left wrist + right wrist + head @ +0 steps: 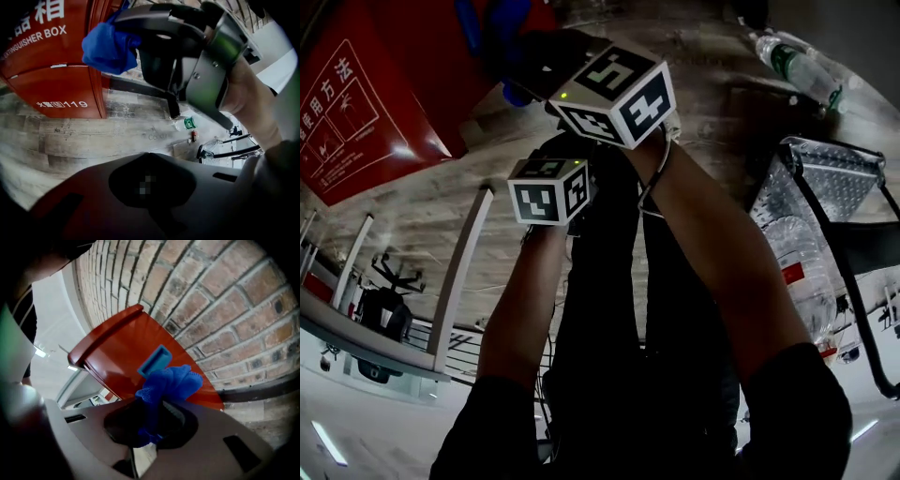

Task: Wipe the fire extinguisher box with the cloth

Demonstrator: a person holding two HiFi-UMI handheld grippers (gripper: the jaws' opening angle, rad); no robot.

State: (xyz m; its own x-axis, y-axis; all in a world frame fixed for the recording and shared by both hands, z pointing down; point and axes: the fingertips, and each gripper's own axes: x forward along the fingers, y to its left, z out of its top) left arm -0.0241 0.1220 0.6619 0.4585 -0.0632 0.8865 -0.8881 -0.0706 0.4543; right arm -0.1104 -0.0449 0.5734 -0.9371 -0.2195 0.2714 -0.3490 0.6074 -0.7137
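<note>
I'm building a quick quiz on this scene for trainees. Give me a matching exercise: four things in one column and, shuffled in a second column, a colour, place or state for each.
Things
1. cloth
2. fire extinguisher box
3. bottle
4. wall

Descriptions
A. brick
B. lying on the plank floor
C. blue, clamped in the right gripper
D. red with white lettering

Pairs: 1-C; 2-D; 3-B; 4-A
</note>
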